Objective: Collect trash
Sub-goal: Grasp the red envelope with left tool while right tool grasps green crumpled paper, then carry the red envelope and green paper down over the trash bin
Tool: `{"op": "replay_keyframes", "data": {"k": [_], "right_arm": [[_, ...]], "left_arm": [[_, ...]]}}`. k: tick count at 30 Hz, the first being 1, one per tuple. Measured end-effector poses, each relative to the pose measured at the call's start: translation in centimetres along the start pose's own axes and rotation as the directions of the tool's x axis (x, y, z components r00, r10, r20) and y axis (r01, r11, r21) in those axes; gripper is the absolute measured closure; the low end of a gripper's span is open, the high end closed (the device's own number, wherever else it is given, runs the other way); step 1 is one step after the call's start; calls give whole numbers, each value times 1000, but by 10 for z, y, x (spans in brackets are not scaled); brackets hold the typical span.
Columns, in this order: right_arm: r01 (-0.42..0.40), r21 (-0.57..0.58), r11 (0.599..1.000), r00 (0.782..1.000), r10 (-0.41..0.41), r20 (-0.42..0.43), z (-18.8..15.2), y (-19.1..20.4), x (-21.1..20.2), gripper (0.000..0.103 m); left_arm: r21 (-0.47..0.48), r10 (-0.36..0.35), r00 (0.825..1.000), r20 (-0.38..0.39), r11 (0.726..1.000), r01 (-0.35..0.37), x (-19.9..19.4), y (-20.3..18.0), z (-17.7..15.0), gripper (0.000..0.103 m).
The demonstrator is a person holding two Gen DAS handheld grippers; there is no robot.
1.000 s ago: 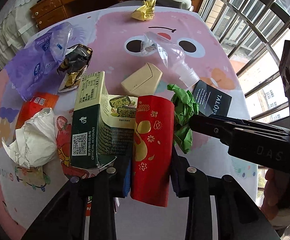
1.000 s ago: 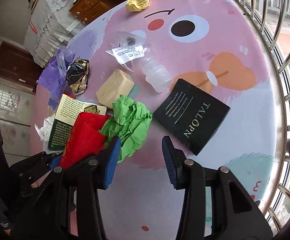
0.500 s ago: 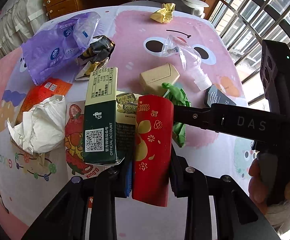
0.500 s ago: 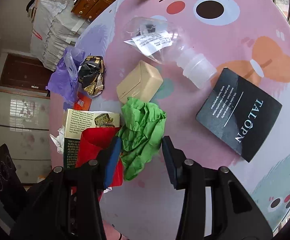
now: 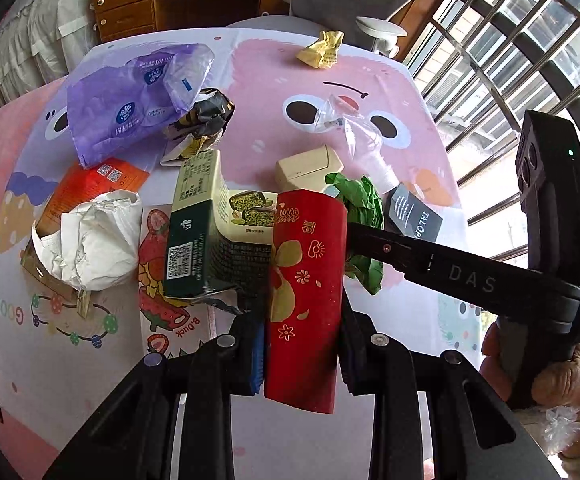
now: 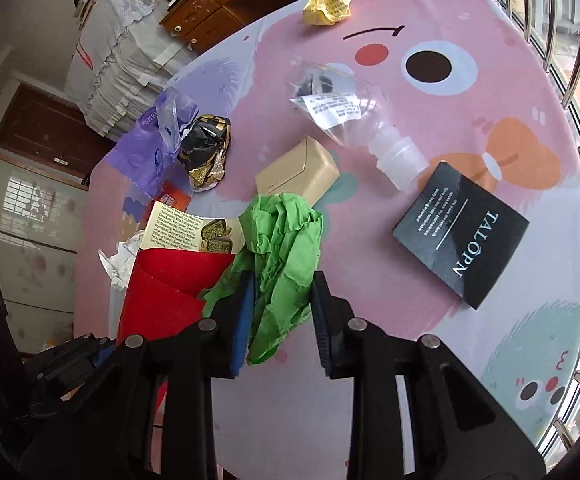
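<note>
In the left wrist view, the left gripper (image 5: 302,344) sits at the bottom centre of the frame, its jaws pinching a red paper cup (image 5: 304,296) that stands upright between them. Just left of the cup a green-and-cream snack box (image 5: 205,236) leans against it. Further left lies a crumpled white paper (image 5: 97,240) on an orange packet (image 5: 89,184), and a purple plastic bag (image 5: 129,108) spreads across the upper left, with a black-and-gold wrapper (image 5: 203,120) beside it.

In the right wrist view, the right gripper (image 6: 279,320) sits at lower centre, its jaws set on either side of a crumpled green paper (image 6: 281,256); the blue pads touch the paper (whether they are fully pressing it I cannot tell). Above the green paper lies a beige box (image 6: 298,172), and to the upper right a crushed clear plastic bottle (image 6: 354,120) lies on its side. A black card printed TALOPN (image 6: 460,240) lies flat at right of centre. A yellow paper ball (image 6: 328,0) rests near the top edge. Everything sits on a pink cartoon-printed tabletop (image 6: 470,20). A hand (image 5: 546,376) holds the right gripper's handle at the lower right of the left view.
</note>
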State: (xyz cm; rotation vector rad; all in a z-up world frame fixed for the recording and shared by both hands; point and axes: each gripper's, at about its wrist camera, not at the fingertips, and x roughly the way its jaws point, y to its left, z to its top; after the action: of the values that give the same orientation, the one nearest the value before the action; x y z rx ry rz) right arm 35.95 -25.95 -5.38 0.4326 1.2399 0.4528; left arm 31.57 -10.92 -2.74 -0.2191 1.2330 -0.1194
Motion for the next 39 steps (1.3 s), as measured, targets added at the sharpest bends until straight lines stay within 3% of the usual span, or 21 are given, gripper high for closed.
{"op": "replay_keyframes", "data": {"k": [10, 15, 20, 28, 35, 39], "right_arm": [[68, 3, 998, 979, -67, 194, -48, 20, -104, 79], [127, 4, 992, 959, -124, 254, -103, 44, -139, 79], [167, 61, 984, 936, -178, 305, -176, 73, -151, 79], [234, 121, 965, 920, -260, 294, -302, 128, -125, 79], [296, 139, 945, 933, -317, 169, -382, 150, -86, 79], [331, 135, 934, 933, -345, 101, -413, 144, -63, 79]], "left_arm": [[108, -125, 980, 154, 988, 109, -113, -10, -17, 75], [186, -183, 966, 181, 971, 149, -166, 5, -50, 75], [267, -208, 965, 157, 950, 161, -196, 37, -97, 75], [343, -239, 965, 106, 920, 190, -200, 102, -191, 75], [380, -208, 978, 6, 905, 190, -175, 130, -271, 75], [347, -198, 979, -47, 916, 202, -144, 137, -306, 75]]}}
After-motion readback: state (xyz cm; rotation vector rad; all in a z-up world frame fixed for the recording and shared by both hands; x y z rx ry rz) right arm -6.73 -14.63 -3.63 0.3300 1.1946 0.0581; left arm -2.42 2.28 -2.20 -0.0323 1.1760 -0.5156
